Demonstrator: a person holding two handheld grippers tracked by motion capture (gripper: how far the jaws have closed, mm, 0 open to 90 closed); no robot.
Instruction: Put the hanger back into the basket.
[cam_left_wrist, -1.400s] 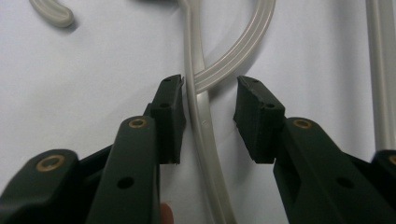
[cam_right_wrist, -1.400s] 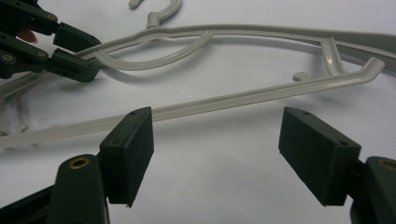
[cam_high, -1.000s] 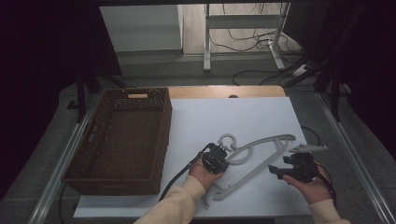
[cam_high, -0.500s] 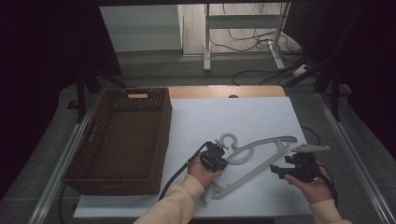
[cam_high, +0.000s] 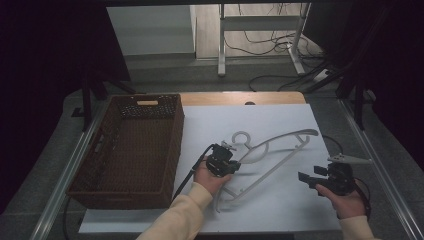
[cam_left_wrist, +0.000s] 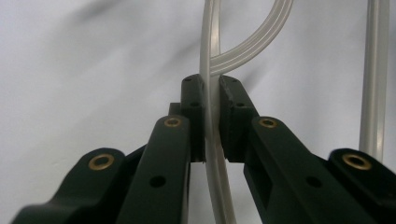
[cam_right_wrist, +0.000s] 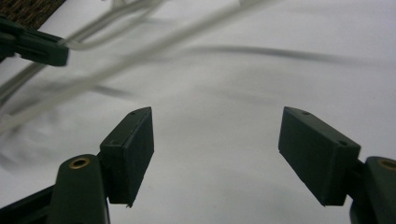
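— Near the middle of the bench (cam_high: 300, 120), on its white sheet, what is seen?

— A pale plastic hanger (cam_high: 270, 150) is seen, with its hook end toward the left tool (cam_high: 231, 159) and its far arm reaching to the right. It is pinched by the left tool: in the left gripper view the two black jaws are pressed against a thin bar of the hanger (cam_left_wrist: 212, 116) from both sides, just below the curved hook.

— And the right tool (cam_high: 307, 179)?

— It is held at the near right, apart from the hanger, over bare white surface. Its jaws are spread wide, with nothing between them; in the right gripper view (cam_right_wrist: 215, 154) the hanger is blurred at the upper left.

— What else is set on the bench?

— A dark woven basket (cam_high: 170, 145) is placed at the left, just beside the hanger. Whether anything lies inside cannot be told.
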